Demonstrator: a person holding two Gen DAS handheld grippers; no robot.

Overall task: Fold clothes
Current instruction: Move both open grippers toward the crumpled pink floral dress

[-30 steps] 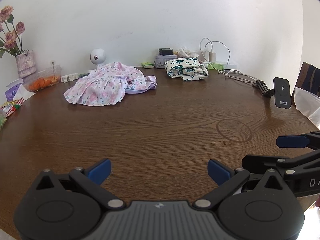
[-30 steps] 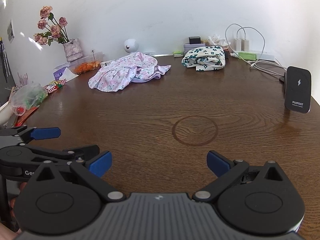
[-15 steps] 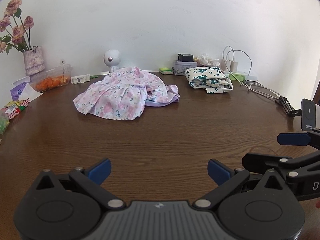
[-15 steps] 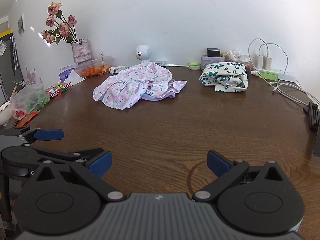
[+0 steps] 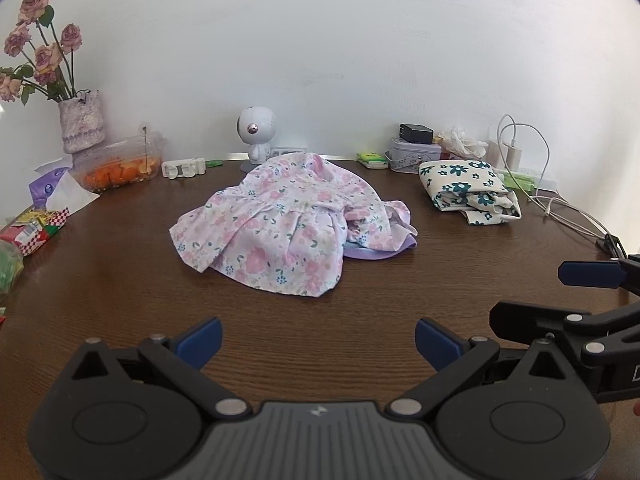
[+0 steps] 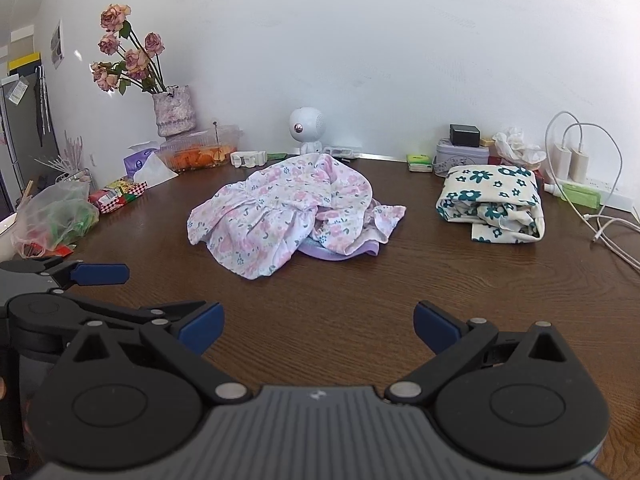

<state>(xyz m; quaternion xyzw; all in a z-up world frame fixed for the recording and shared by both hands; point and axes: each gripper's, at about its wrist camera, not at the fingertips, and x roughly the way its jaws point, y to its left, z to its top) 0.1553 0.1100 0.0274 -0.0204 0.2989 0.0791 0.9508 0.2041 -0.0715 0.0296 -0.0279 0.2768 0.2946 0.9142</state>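
A crumpled pink floral garment lies heaped in the middle of the brown wooden table, over a lilac piece. A folded white cloth with teal flowers rests at the back right. My left gripper is open and empty, well short of the pink garment. My right gripper is open and empty too, at the same distance. Each gripper shows at the edge of the other's view: the right one, the left one.
Along the back wall stand a vase of roses, a clear tub of orange food, a small white round camera, a tin with a black box, chargers and white cables. Snack packets and a plastic bag sit at the left.
Both grippers have moved forward and swung left, so the pink garment now lies straight ahead and looms larger. The black phone stand has left both views. Both grippers stay open.
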